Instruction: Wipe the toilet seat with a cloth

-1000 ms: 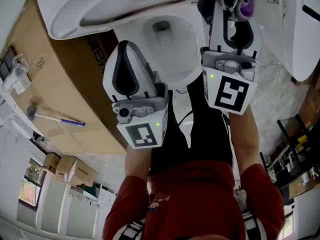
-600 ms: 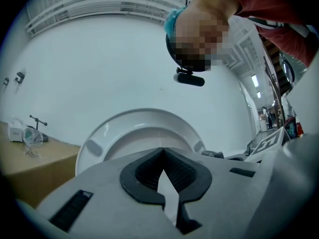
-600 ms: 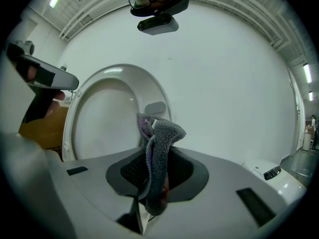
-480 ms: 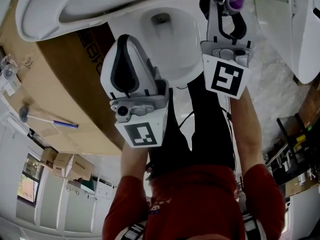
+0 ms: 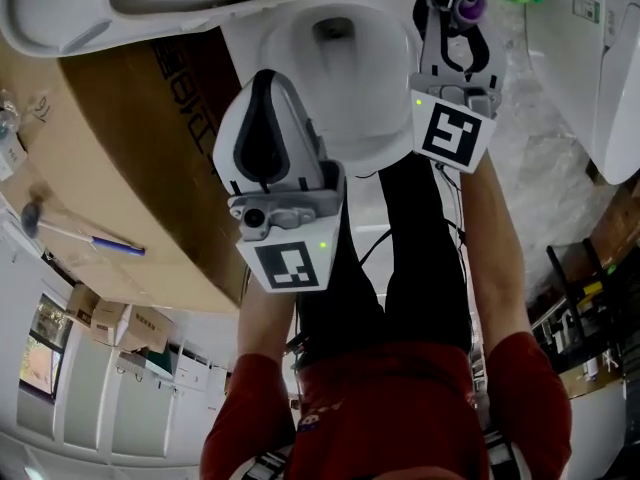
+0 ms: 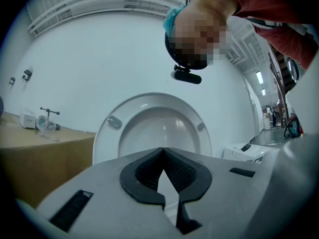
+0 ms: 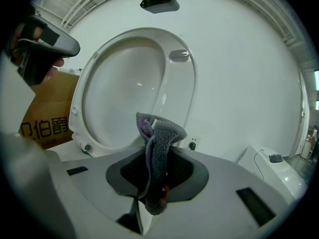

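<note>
Here, a grey-and-purple cloth [image 7: 160,151] is shown clamped between the closed jaws of the right gripper [image 7: 155,133]. It is folded and stands up out of them, in front of the raised toilet seat [image 7: 175,88]. From the head view, this gripper is seen held just beside the right side of the open bowl [image 5: 340,88], with the cloth [image 5: 467,4] bunched at its tip. The left gripper [image 6: 162,152] is pictured with its jaws brought together and nothing between them, pointed at the upright seat. From above, it is seen over the bowl's left rim, next to a cardboard box [image 5: 110,138].
</note>
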The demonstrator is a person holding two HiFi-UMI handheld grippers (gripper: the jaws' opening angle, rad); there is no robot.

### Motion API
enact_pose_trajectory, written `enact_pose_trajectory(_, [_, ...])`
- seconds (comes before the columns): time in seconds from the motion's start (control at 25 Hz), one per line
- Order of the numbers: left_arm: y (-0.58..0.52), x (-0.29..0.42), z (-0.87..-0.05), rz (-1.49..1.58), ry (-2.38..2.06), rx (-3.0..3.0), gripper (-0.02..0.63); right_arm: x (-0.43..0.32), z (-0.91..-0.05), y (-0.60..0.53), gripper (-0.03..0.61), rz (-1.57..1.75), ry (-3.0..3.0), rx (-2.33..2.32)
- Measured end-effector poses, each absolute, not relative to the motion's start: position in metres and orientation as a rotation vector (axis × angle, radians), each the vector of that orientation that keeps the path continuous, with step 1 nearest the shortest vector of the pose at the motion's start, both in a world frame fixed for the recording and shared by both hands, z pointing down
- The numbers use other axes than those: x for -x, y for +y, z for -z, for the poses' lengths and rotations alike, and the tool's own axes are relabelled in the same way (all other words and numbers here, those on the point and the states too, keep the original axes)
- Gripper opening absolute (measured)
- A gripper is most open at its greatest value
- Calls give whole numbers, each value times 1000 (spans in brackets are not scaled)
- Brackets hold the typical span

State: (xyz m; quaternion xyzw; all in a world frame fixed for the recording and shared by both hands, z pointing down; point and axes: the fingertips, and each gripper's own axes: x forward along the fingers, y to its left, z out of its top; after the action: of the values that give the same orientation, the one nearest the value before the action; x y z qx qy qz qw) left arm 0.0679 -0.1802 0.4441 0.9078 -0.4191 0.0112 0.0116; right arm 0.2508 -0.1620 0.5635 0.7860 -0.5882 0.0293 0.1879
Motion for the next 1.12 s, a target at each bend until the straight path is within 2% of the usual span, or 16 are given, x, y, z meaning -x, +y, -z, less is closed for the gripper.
enact_pose_trajectory(0.24, [-178,-52,-458,-59,-1320,-2813,12,-234,-587,-163,74,-25,-1662,-2122])
enact_pose_trajectory(0.64, [-189,-9,-468,-67,-1394,-2769,12,-209,-634,-180,74,-221,-1633,-2030])
enact_pose_trajectory(1.12, [-207,68,-469,-88,-1528,-2698,12,-121,-662,-213,74,-350,-1724,-1931])
